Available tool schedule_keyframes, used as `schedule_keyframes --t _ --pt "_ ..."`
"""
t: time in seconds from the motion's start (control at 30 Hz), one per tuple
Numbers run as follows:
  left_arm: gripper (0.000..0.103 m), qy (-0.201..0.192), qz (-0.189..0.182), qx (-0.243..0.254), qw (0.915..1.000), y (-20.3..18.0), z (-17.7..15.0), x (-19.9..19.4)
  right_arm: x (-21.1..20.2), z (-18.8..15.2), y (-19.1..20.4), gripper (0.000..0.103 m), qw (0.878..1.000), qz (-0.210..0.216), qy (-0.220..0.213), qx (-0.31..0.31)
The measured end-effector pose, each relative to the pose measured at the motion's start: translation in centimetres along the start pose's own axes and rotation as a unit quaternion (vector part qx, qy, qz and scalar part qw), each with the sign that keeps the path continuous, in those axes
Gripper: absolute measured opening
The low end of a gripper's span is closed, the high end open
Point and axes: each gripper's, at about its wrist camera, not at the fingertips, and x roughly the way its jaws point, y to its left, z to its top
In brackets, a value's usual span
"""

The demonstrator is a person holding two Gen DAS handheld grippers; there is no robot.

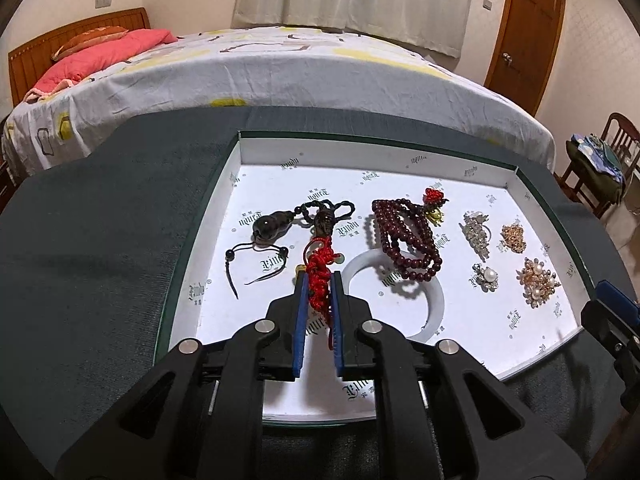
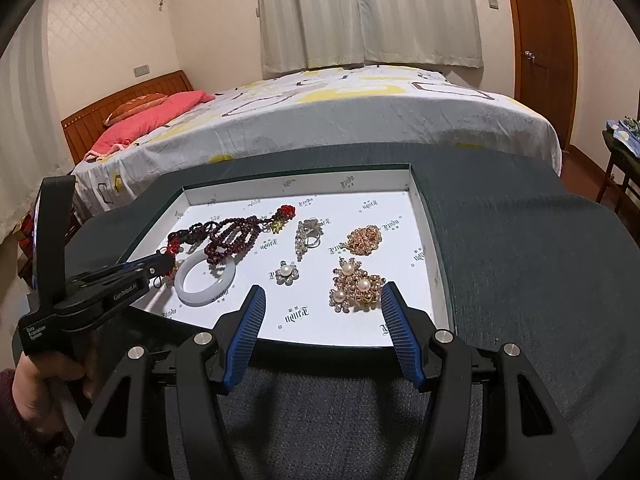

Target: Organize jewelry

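White tray (image 1: 256, 152) w/ printed lining sits on the dark tabletop (image 1: 100, 260); all the jewelry is inside it. Contents: 1 red knotted charm (image 1: 319, 276) at centre; 1 dark gourd pendant (image 1: 269, 229) on black cord at 10 o'clock of it; 1 white bangle (image 2: 206, 280) at 3 o'clock of the charm; 1 dark-red bead string (image 1: 404, 240) overlapping the bangle's far edge; 4 brooches to the right: 2 silver (image 2: 306, 236), (image 2: 286, 273), 2 gold (image 2: 364, 240), (image 2: 356, 286). Left claw (image 1: 319, 280) narrow, pinching the red knotted charm over the tray floor; held level, reaching in from the tray's 8 o'clock side. Right claw (image 2: 322, 300) wide, holding nothing, hovering at the tray's 6 o'clock rim, near the big gold brooch.
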Motion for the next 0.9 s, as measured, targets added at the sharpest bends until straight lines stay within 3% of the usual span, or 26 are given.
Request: schedule_keyframes --t 0.13,0.2,0.4,0.67,0.9 --pt "0.044 -0.006 0.003 -0.002 1.0 -0.1 -0.1 -0.7 -0.2 0.0 0.0 0.059 1.0 -0.002 0.0 0.002" --pt "0.063 -0.018 0.01 -0.003 0.9998 -0.1 -0.2 -1.6 -0.6 0.0 -0.1 0.066 1.0 -0.002 -0.004 0.005" --pt "0.082 -0.042 0.026 -0.004 0.9988 -0.8 -0.8 -5.6 -2.9 0.2 0.1 0.068 1.0 -0.003 -0.019 0.003" --pt "0.095 -0.102 0.05 0.0 0.9935 -1.9 -2.2 -15.1 -9.6 0.9 0.7 0.076 0.998 -0.013 -0.06 -0.005" --pt "0.098 -0.133 0.068 0.007 0.9888 -2.6 -3.7 -21.5 -15.2 0.7 1.5 0.078 0.995 -0.015 -0.094 -0.015"
